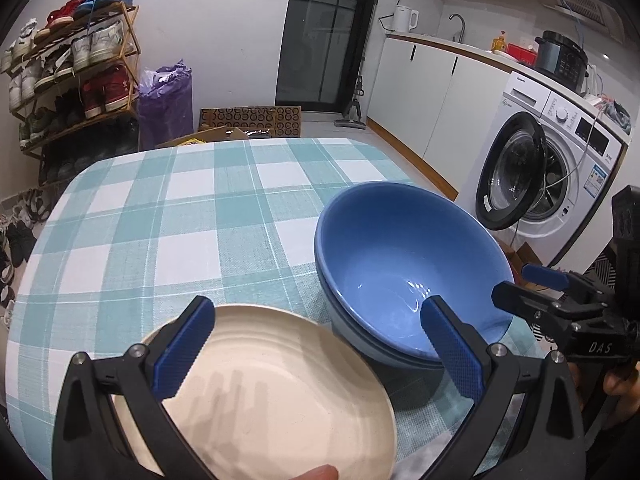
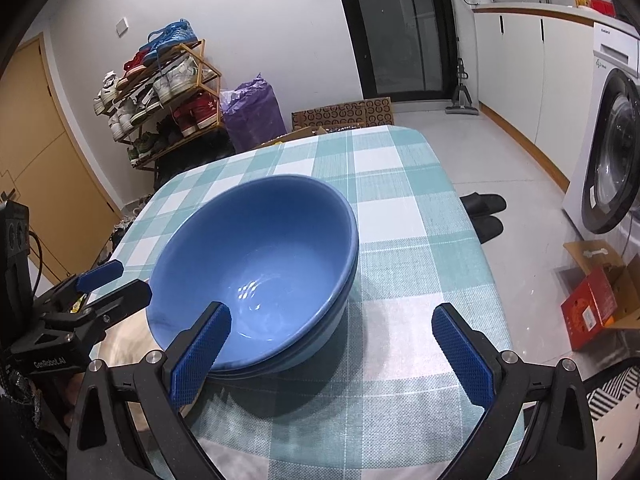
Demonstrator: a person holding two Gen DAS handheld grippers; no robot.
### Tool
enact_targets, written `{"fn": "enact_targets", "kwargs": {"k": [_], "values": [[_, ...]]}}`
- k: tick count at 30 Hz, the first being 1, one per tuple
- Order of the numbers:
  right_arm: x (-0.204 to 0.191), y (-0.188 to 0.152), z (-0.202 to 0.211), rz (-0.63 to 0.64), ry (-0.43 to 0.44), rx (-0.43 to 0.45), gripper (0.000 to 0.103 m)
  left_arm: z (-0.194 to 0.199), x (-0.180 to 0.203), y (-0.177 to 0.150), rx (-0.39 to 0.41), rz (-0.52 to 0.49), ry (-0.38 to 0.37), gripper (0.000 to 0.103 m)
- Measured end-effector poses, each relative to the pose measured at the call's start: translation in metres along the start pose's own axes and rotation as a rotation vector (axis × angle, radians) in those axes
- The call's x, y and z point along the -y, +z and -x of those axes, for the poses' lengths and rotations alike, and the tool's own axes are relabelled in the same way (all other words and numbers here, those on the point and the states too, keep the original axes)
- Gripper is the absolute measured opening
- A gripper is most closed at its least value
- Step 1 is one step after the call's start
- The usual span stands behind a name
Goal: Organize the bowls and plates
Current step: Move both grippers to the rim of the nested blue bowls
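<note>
Two blue bowls point(image 1: 404, 264) sit nested on the checked table point(image 1: 180, 220), also seen in the right wrist view point(image 2: 260, 264). A cream plate point(image 1: 272, 396) lies on the table just left of them, near the front edge. My left gripper point(image 1: 316, 344) is open and hovers above the plate, its right finger near the bowls' rim. My right gripper point(image 2: 332, 344) is open at the front of the bowls, its left finger point(image 2: 200, 356) by the near rim. The plate shows partly, blurred, in the right wrist view point(image 2: 128, 344). Each gripper shows in the other's view.
A shoe rack point(image 1: 76, 76) and a purple bag point(image 1: 164, 100) stand beyond the table. A washing machine point(image 1: 548, 172) and kitchen counter stand on the right. Slippers point(image 2: 484, 212) and a red box point(image 2: 592, 308) lie on the floor beside the table.
</note>
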State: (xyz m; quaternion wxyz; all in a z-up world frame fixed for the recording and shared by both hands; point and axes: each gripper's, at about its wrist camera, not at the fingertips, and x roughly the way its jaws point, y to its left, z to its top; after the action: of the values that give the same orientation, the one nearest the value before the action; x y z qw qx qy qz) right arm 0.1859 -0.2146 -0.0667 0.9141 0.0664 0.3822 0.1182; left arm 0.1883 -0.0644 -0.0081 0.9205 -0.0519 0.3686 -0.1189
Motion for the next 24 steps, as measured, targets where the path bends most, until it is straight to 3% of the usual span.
{"fn": "enact_targets", "kwargs": {"k": [6,9,24], "values": [[0.006,-0.002,-0.004,-0.015,0.016,0.003,0.102,-0.004,-0.002,0.003,0.018,0.025,-0.001,0.103],[0.01,-0.002,-0.007,-0.025,0.022,0.001,0.102,-0.008,-0.003,0.004,-0.001,0.033,-0.033,0.103],[0.027,-0.005,-0.026,-0.139,0.085,0.015,0.103,-0.026,-0.003,0.004,-0.043,0.051,-0.055,0.102]]}}
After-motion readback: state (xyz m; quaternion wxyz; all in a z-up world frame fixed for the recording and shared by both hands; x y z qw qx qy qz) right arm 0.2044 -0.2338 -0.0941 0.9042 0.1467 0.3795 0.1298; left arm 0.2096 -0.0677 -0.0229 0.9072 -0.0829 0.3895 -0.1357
